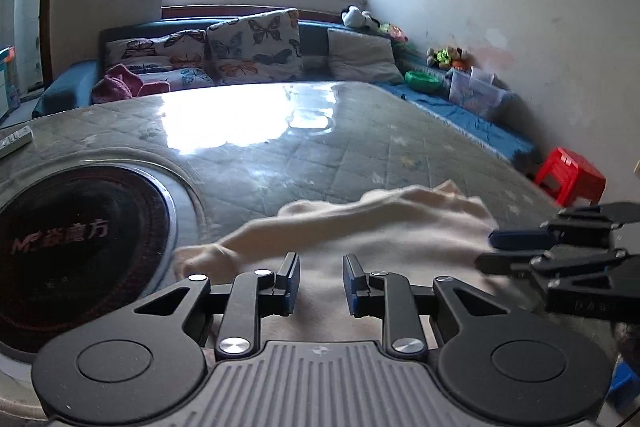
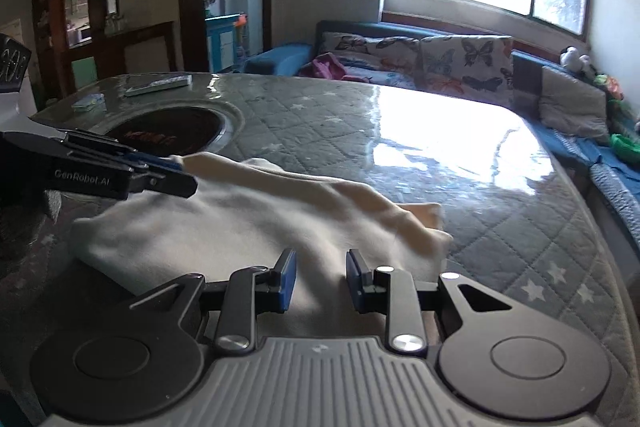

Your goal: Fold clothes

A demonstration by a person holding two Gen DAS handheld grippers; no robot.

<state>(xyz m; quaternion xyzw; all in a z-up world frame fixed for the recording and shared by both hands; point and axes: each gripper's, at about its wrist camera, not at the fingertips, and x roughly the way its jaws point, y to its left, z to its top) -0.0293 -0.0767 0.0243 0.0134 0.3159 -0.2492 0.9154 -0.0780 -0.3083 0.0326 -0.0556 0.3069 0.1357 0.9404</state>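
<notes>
Looking along the left gripper point(image 1: 321, 283), its fingers stand partly apart with nothing between them; the cream garment point(image 1: 360, 227) lies just ahead and under them, its near edge hidden by the gripper body. To their right, the right gripper point(image 1: 496, 251) is blurred. Beyond the fingertips the quilted table point(image 1: 320, 155) is bare up to its far edge.

From the right wrist, the right gripper point(image 2: 321, 281) is likewise partly open and empty over the garment point(image 2: 224, 223). Left of its fingers, the left gripper point(image 2: 180, 175) reaches the cloth's far corner, its grip unclear. Right of the fingers, open tabletop point(image 2: 500, 207) runs to the rim.
</notes>
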